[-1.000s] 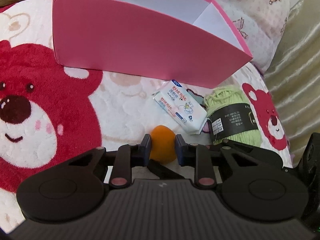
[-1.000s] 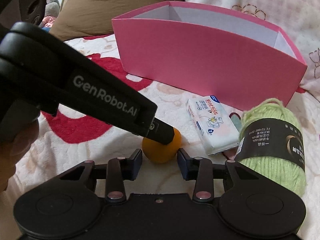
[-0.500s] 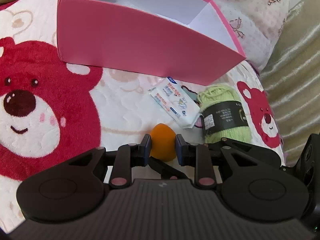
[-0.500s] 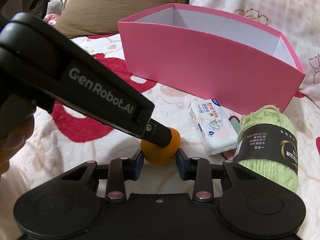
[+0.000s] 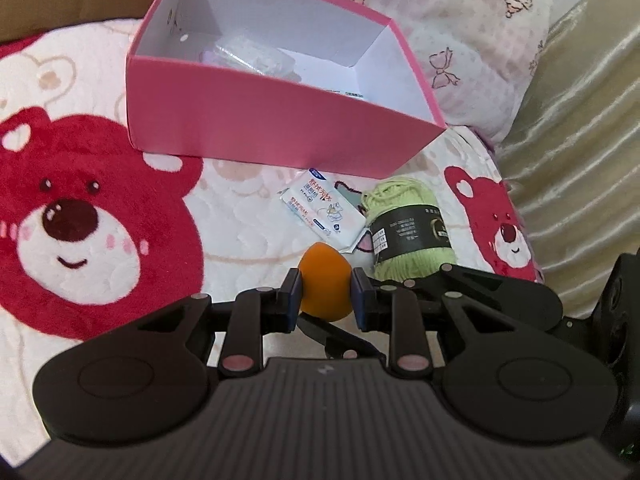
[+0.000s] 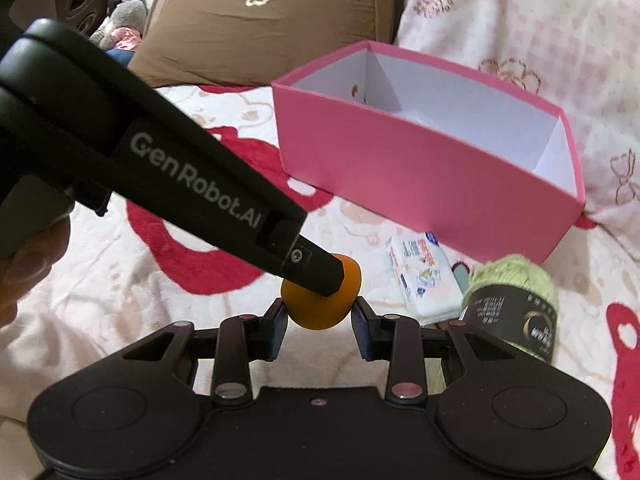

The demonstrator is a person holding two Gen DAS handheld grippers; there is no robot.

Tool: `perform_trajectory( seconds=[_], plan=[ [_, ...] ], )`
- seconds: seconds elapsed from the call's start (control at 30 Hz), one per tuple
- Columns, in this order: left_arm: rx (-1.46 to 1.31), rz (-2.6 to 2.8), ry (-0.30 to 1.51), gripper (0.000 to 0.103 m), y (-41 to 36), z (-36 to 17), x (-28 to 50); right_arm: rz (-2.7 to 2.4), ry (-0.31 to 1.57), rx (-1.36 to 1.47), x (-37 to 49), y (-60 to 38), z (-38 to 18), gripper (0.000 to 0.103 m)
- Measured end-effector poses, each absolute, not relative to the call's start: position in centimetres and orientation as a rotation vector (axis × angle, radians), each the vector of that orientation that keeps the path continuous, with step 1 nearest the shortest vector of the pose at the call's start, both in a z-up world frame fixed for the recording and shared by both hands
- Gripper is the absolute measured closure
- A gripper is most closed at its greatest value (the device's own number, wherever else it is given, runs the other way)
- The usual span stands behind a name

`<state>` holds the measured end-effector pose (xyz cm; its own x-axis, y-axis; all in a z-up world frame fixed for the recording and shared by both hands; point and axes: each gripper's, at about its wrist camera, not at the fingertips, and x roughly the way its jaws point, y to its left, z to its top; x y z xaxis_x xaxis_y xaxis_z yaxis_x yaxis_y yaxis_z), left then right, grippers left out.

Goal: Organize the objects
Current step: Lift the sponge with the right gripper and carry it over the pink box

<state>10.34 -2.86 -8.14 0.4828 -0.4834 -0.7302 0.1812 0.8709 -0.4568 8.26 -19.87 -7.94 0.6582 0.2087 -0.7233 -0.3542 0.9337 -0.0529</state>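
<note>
Rising off the bear-print blanket [image 5: 100, 216] since a second ago, the left gripper [image 5: 326, 294] pinches a smooth, egg-shaped orange sponge [image 5: 325, 288], and the view now looks down into the pink cardboard box [image 5: 272, 124], so a drop there seems next. The right gripper [image 6: 320, 322] stands open around the same sponge, its pads apparently just clear. A glossy tissue pack [image 5: 322, 210] and fuzzy green yarn skein [image 5: 410, 228] lie beside the box.
</note>
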Motion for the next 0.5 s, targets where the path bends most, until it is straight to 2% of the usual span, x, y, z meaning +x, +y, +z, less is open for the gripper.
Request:
perform_trajectory(
  seconds=[0.5],
  plan=[
    [-0.399,-0.424,0.906,0.076,0.7,-2.3,8.8,0.375,0.718,-0.224,7.8,-18.6,-1.0,0.064]
  ],
)
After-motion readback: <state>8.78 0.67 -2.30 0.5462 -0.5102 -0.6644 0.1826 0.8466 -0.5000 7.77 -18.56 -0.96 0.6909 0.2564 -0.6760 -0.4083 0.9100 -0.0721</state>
